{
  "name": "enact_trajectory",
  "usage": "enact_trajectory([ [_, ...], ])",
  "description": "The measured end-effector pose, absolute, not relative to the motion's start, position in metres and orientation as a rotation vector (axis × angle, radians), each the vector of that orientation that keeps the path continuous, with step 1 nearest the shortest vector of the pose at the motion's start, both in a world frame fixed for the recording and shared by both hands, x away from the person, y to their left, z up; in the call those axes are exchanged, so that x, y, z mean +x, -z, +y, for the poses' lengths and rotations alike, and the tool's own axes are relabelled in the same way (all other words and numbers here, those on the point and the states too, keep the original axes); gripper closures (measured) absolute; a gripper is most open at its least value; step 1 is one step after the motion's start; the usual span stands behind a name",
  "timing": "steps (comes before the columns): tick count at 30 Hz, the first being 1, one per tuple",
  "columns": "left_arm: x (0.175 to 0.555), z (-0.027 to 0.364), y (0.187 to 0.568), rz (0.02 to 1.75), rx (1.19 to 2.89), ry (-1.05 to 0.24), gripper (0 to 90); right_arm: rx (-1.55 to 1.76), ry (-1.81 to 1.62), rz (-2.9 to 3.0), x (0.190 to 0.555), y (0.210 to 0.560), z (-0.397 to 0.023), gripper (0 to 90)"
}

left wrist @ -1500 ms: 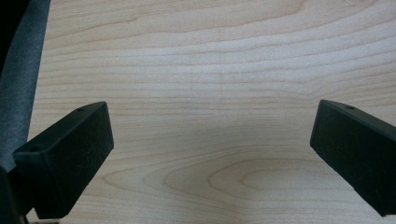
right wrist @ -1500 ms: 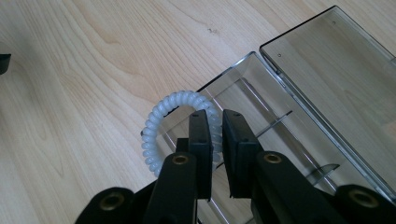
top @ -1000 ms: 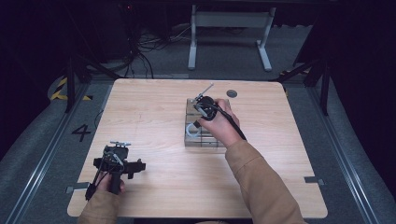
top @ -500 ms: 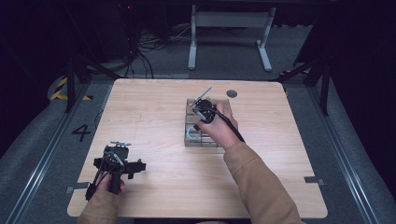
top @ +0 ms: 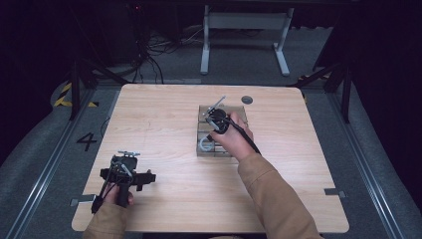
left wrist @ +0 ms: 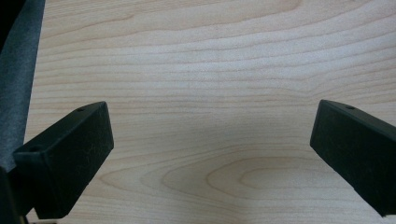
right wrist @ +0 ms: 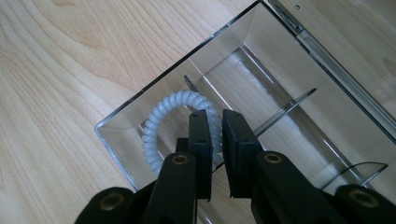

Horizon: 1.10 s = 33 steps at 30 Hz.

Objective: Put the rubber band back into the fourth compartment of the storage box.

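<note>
Our right gripper (right wrist: 214, 122) pinches a pale coil tie (right wrist: 161, 122) in the end compartment of the clear box (right wrist: 261, 70) at mid-table. Our left gripper (left wrist: 212, 140) hangs spread wide over bare table (left wrist: 201, 56), well apart.

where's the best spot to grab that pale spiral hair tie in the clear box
Probably from above, pinching one strand of the spiral hair tie's loop across its thin coil, as the right gripper does. It sits in a corner compartment of the clear divided box, whose walls block any sideways approach.
</note>
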State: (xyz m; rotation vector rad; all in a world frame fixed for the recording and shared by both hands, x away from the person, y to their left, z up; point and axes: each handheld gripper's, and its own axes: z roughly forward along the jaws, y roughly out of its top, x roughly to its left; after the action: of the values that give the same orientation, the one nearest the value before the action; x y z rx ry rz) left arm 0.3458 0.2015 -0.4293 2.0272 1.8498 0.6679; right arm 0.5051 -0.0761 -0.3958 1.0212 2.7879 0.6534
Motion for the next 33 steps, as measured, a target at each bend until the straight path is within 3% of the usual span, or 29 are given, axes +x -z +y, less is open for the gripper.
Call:
enact_trajectory([
  [28, 0.347, 0.200, 0.429, 1.845, 2.035, -0.658, 0.0, 1.052, -0.668, 2.825, 0.504, 0.410, -0.075, 83.0],
  [31, 0.347, 0.200, 0.430, 1.842, 2.039, -0.657, 0.0, 1.043, -0.671, 2.828, 0.504, 0.411, -0.075, 81.5],
  [33, 0.348, 0.199, 0.430, 1.842, 2.037, -0.659, 0.0, 1.028, -0.692, 2.823, 0.504, 0.410, -0.076, 73.5],
])
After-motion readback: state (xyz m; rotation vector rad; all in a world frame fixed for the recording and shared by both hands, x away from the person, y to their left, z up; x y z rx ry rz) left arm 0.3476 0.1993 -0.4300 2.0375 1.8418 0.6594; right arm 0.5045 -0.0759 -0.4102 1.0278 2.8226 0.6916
